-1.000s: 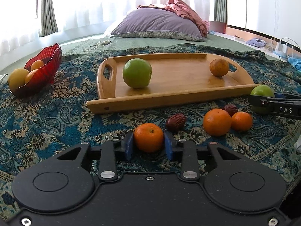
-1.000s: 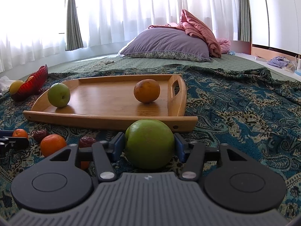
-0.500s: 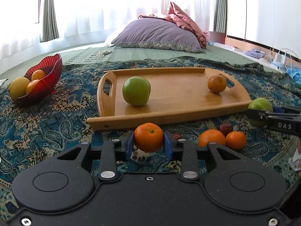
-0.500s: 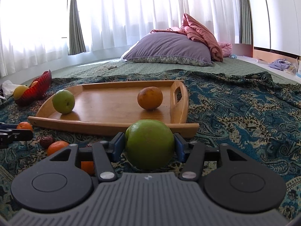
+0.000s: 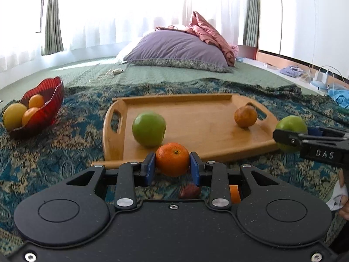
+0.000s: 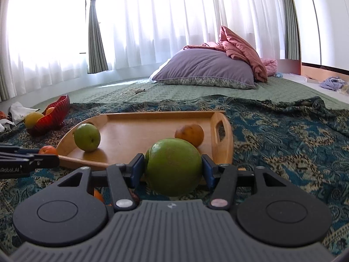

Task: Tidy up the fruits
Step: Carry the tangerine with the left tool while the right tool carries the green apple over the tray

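My left gripper point(image 5: 172, 167) is shut on a small orange tangerine point(image 5: 172, 162), held above the patterned cloth just in front of the wooden tray point(image 5: 196, 102). My right gripper point(image 6: 173, 169) is shut on a large green apple point(image 6: 173, 167), also lifted near the tray's front edge; the same apple point(image 5: 291, 126) shows at the right of the left wrist view. On the tray sit another green apple point(image 5: 149, 129) at the left and an orange point(image 5: 245, 116) at the right. Beneath the left gripper a dark date point(image 5: 189, 192) and part of a tangerine point(image 5: 234, 194) lie on the cloth.
A red glass bowl point(image 5: 47, 107) with oranges and a yellow fruit stands at the far left. A purple pillow point(image 5: 174, 51) and a pink blanket lie behind the tray. Cables and clothes clutter the floor at the far right. A hand's edge point(image 5: 342, 198) shows at the right.
Both grippers have risen with their fruit. The loose tangerines and dates on the cloth have slid down under the gripper bodies, and the tray now appears lower and seen more from above.
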`<state>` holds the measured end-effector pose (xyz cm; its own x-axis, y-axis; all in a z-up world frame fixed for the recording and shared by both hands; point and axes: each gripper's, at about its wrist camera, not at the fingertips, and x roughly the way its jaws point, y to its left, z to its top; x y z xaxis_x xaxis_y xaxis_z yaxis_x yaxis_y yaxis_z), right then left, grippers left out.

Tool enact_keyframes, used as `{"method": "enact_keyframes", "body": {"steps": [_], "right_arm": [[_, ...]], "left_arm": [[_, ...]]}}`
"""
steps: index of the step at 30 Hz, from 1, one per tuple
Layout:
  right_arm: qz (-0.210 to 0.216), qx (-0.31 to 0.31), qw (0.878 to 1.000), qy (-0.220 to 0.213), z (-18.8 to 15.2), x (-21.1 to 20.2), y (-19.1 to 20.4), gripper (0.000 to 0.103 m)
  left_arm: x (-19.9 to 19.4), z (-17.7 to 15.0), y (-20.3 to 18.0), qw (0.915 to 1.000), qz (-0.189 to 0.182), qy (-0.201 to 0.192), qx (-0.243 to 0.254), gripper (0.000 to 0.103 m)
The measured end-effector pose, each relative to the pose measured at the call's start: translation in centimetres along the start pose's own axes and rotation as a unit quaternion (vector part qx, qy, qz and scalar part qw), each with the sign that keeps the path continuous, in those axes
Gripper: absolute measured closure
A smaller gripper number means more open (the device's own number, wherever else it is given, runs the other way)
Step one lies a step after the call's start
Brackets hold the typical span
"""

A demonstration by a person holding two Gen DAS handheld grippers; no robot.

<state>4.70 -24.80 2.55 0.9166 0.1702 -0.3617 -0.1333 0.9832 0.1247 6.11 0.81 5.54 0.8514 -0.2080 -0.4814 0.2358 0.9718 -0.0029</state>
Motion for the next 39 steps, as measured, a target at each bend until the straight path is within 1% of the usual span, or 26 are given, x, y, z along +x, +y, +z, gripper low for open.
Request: {"method": "enact_keyframes", "body": {"steps": [7, 12, 15, 19, 22, 24, 29, 35, 39], "right_arm": [[0.003, 0.007, 1.0, -0.004, 2.0, 1.2, 0.4, 0.044], [0.0, 0.007, 1.0, -0.002, 4.4, 2.8, 0.3, 0.044], [-0.002, 0.013, 1.0, 0.0, 6.2, 4.2, 0.0, 0.044], [-0.012, 0.018, 1.0, 0.006, 8.1, 6.0, -0.4, 0.044], [-0.02, 0.03, 0.999, 0.022, 9.4, 7.9, -1.1, 0.044], [-0.024, 0.043, 0.998, 0.037, 10.1, 9.3, -1.7, 0.044], [-0.031, 0.062, 0.994, 0.086, 11.7, 12.8, -3.1, 0.044], [-0.049, 0.042, 0.99, 0.126, 12.3, 16.7, -3.3, 0.044], [-0.053, 0.048, 0.985, 0.155, 11.9, 19.1, -3.3, 0.044]], "left_arm": [[1.9, 3.2, 0.2, 0.9998, -0.015, 0.0, -0.011, 0.071], [3.8, 5.9, 1.2, 0.9996, -0.013, 0.006, -0.023, 0.071], [5.4, 7.5, 1.9, 0.9994, -0.012, 0.014, -0.029, 0.071], [8.0, 9.3, 3.2, 0.9978, -0.016, 0.036, -0.053, 0.071], [10.4, 10.3, 4.1, 0.9957, -0.019, 0.06, -0.068, 0.071], [11.9, 10.9, 4.5, 0.9945, -0.014, 0.076, -0.071, 0.071], [15.3, 12.1, 5.5, 0.9908, -0.004, 0.104, -0.086, 0.071], [19.3, 12.5, 6.5, 0.9839, 0.014, 0.143, -0.107, 0.071], [21.1, 12.3, 7.2, 0.98, 0.021, 0.158, -0.119, 0.071]]}}
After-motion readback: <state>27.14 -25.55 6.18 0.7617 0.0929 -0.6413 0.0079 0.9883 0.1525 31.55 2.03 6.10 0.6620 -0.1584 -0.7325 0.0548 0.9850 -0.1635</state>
